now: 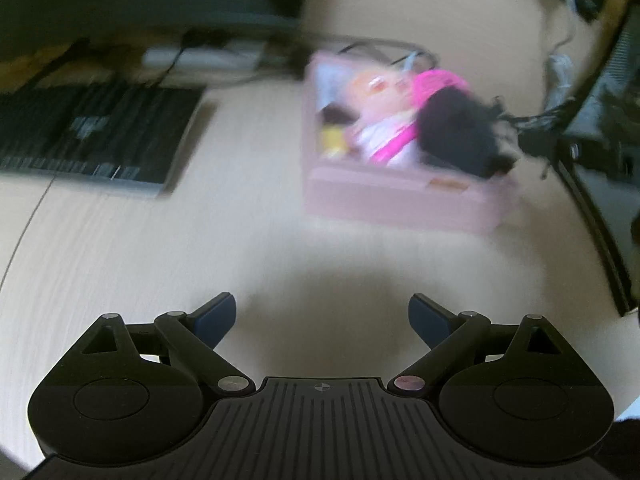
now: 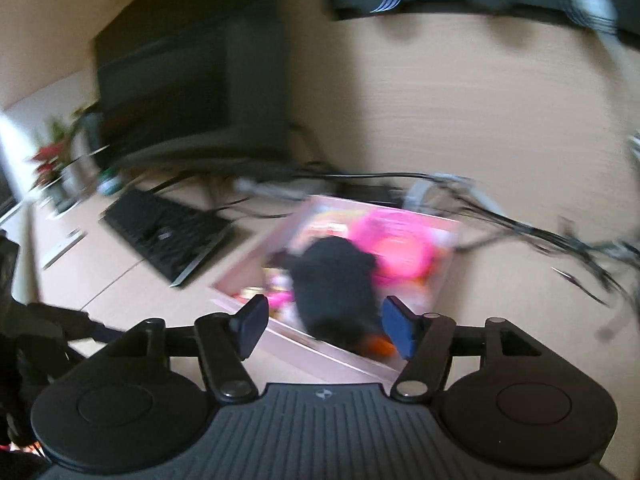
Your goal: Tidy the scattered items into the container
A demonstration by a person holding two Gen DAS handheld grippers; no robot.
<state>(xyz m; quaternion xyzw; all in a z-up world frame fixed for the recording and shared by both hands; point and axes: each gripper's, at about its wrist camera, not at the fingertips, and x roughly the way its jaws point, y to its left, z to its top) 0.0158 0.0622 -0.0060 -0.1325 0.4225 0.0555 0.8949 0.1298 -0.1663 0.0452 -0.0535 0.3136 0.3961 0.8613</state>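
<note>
You see a pale pink box (image 1: 400,196) holding a doll (image 1: 384,120) in bright pink and white, plus a black fuzzy toy (image 2: 336,284). The keyboard (image 1: 92,132) is black, the counter (image 1: 280,248) light wood-grain, both tongs' pads (image 2: 396,326) dark blue.

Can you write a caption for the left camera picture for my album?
Open left gripper above the desk, facing a pink box with a doll and black fluffy thing inside.

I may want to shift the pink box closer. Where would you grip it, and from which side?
Grip the bare near wall of the pink box from above, one pad inside and one outside. That long rim faces the open, empty left gripper across bare desk. The black fuzzy toy overhangs the right end, so keep left of it. Blur hides the rim's thickness.
</note>
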